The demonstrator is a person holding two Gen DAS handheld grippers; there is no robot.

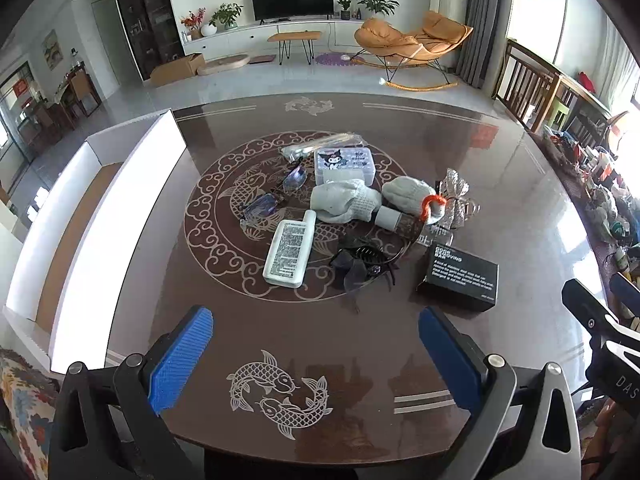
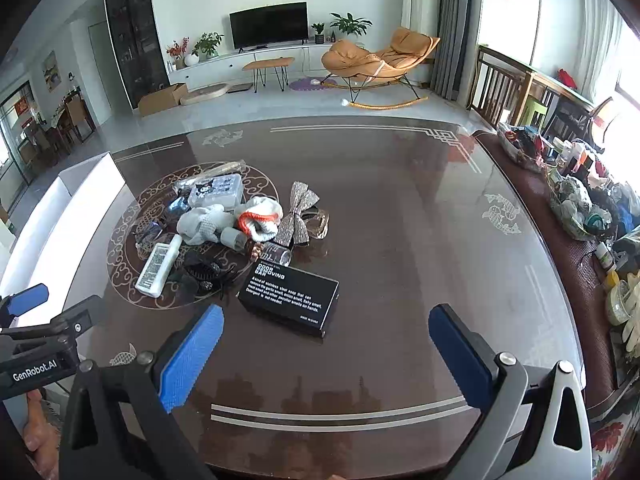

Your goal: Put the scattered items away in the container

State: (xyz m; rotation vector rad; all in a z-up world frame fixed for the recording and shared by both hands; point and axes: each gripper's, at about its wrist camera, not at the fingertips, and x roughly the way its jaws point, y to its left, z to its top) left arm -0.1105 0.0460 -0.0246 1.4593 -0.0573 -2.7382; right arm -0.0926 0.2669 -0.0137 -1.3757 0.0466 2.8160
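Note:
A heap of small items lies mid-table: a white flat bottle point(image 1: 289, 249) point(image 2: 159, 265), a black box with white print point(image 1: 464, 276) point(image 2: 290, 298), a black hair claw point(image 1: 362, 262) point(image 2: 204, 272), grey socks point(image 1: 344, 200) point(image 2: 204, 222), glasses point(image 1: 276, 194), a cartoon-printed plastic case point(image 1: 345, 165) point(image 2: 217, 192) and a glittery bow point(image 1: 454, 196) point(image 2: 298, 216). The white open cardboard box point(image 1: 116, 216) point(image 2: 68, 216) stands at the table's left edge. My left gripper point(image 1: 316, 354) hangs open above the near table edge, nothing between its blue pads. My right gripper point(image 2: 326, 354) is open too, just short of the black box.
The dark glossy table point(image 1: 360, 336) point(image 2: 420, 240) carries fish patterns. A cluttered side bench point(image 2: 580, 208) runs along the right. The other handheld gripper body point(image 2: 36, 332) shows at the left of the right wrist view. Beyond are a TV unit and an orange rocking chair point(image 1: 412, 44).

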